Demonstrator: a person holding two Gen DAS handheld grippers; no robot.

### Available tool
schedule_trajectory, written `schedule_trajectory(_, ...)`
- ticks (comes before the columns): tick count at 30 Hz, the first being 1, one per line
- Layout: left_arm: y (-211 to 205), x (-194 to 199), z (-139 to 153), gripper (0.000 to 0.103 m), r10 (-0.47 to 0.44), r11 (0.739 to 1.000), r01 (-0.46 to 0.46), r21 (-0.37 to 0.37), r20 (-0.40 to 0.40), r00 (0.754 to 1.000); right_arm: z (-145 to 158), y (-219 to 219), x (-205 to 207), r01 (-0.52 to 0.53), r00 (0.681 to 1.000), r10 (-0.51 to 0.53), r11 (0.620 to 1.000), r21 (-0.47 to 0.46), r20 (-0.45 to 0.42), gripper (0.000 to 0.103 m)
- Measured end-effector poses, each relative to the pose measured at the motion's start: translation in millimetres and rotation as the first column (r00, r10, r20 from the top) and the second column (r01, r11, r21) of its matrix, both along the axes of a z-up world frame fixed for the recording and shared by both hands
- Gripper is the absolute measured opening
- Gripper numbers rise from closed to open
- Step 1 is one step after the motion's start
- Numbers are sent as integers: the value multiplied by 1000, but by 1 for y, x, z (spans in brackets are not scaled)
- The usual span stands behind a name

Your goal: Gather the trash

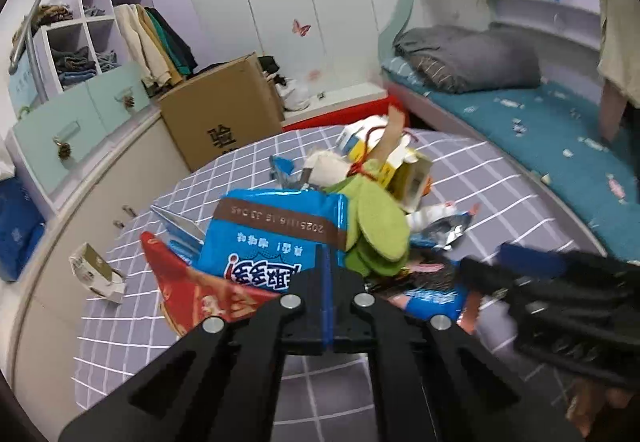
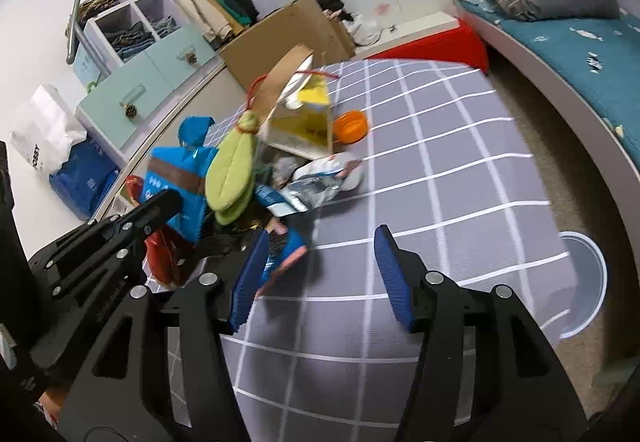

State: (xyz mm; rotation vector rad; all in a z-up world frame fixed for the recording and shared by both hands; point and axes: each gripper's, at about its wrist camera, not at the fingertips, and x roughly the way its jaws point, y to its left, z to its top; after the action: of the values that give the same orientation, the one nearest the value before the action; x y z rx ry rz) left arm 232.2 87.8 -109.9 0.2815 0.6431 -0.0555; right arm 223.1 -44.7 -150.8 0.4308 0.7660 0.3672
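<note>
- Grey cloth with a white grid (image 2: 440,162), covering a table: carries the heap of trash, gathered toward the side by the cabinets.
- Brown cardboard box (image 1: 224,102), behind the table: one printed Chinese character legible on its side; whether it serves as the bin cannot be told.
- Blue foil snack bag (image 1: 272,238): pinched at its edge by the left gripper (image 1: 326,282), jaws fully closed on it. Upside-down date stamp reads "2025".
- Right gripper (image 2: 320,274): blue pads standing apart, nothing between them, beside a small blue wrapper (image 2: 282,246).
- Step in hand, as judged: lifting the bag clear; next, carrying it to a container.
</note>
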Motion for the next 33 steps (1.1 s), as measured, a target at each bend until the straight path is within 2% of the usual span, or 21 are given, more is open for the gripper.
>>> schedule_trajectory(2,2,-4,2,0,9,1000,-9,-5,23,1000,-1,6,1,-8,1000,8,1000,-7,-2,55)
schedule_trajectory(7,14,-21,19,0,13,996,-5,-83,100,995,2,17,2,-26,1000,26,999,-35,-14,53)
schedule_trajectory(8,14,-24,21,0,11,996,-1,-92,105,994,2,20,1,-30,999,30,999,-42,-14,43)
schedule_trajectory(11,19,-23,24,1,3,993,7,-117,83,997,-2,26,2,-53,998,53,998,-32,-25,26)
schedule_trajectory(13,18,-21,21,3,9,994,-1,-105,76,997,-3,26,2,-58,998,58,998,-15,-17,13)
schedule_trajectory(15,14,-20,16,26,6,997,-2,-72,62,998,1,23,-4,-37,999,37,999,-33,15,6)
schedule_trajectory(16,12,-21,14,59,2,998,2,-59,63,998,4,22,-7,-27,999,28,999,-40,33,5)
schedule_trajectory(17,10,-22,12,69,1,999,2,-38,80,997,6,20,-9,-16,999,18,999,-42,46,5)
schedule_trajectory(18,8,-23,11,69,-3,1000,5,-23,93,996,9,16,-13,-2,998,4,999,-38,64,5)
schedule_trajectory(21,7,-13,5,69,-2,1000,3,-13,53,999,16,5,-17,30,995,-27,999,-34,95,4)
schedule_trajectory(27,6,4,-5,69,35,998,-36,51,26,999,14,-6,-15,38,994,-37,999,-4,103,4)
schedule_trajectory(33,-8,13,-12,69,54,986,-57,159,21,998,10,-8,-13,27,995,-29,999,22,100,4)
